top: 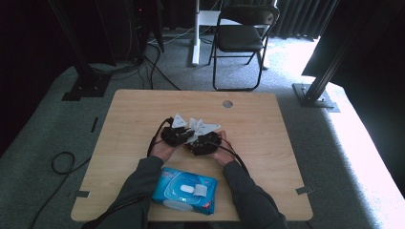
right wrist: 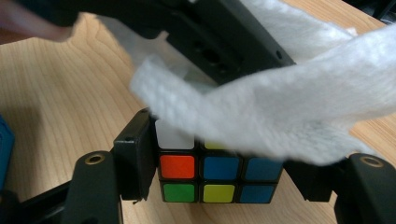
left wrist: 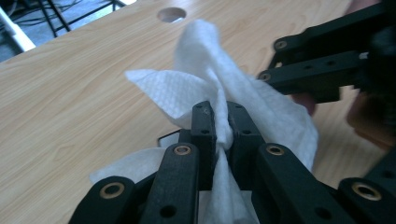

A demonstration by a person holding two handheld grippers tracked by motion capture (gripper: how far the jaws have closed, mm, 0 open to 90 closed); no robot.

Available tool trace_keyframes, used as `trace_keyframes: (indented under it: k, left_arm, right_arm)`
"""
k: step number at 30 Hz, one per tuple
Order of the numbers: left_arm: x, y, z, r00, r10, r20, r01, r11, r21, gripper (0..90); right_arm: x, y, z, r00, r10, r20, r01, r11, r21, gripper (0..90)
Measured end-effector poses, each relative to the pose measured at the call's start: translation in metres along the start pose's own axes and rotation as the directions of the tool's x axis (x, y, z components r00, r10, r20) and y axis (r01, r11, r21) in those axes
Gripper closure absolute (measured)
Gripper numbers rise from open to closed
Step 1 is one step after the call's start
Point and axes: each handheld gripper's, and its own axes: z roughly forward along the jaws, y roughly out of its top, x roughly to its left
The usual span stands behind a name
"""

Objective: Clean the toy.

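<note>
Two hand-held black grippers meet near the middle of the light wooden table [top: 143,114] in the high view, with the person's grey-sleeved forearms entering from the bottom edge. Left gripper [top: 189,135] has its jaws pressed together on a thin white textured wet wipe [left wrist: 210,88]; in the left gripper view the wipe is pinched at centre frame and fans up toward the upper middle, above the wood. Right gripper [top: 195,141] is clamped on a multicoloured puzzle cube [right wrist: 215,175]; in the right gripper view the cube sits at lower centre between the two jaws, showing orange, blue, green, yellow and white squares. The wipe drapes across the cube's top from the upper right, touching it. A blue plastic pack of wet wipes [top: 185,191] lies at the table's near edge, lower centre, between the forearms. A black folding chair [top: 241,38] stands beyond the table, at upper centre.
</note>
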Motion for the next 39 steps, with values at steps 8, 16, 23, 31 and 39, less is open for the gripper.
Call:
trace_keyframes:
  k: [8,16,23,31,39]
  left_arm:
    - [-0.008,0.002,0.000,0.9993,0.026,0.025,-0.026,0.9995,-0.017,83.3]
    - [-0.009,0.000,-0.001,0.9993,0.026,0.027,-0.026,0.9995,-0.020,83.3]
    - [-0.007,-0.003,-0.005,0.9996,0.015,0.023,-0.014,0.9995,-0.029,83.4]
    - [-0.001,-0.008,-0.013,0.9998,-0.006,0.018,0.007,0.9989,-0.046,83.4]
    - [0.002,-0.013,-0.018,0.9998,-0.017,0.012,0.017,0.9988,-0.047,83.5]
  right_arm:
    - [-0.003,-0.002,-0.001,0.9996,0.025,0.012,-0.025,1.000,-0.006,34.2]
    - [-0.004,-0.004,-0.001,0.9994,0.032,0.015,-0.032,0.999,-0.008,34.2]
    - [-0.006,-0.005,-0.002,0.9988,0.045,0.020,-0.045,0.999,-0.009,34.2]
    - [-0.012,-0.009,-0.005,0.9964,0.082,0.022,-0.081,0.996,-0.026,34.2]
    - [-0.013,-0.008,-0.008,0.9955,0.091,0.026,-0.090,0.995,-0.037,34.2]
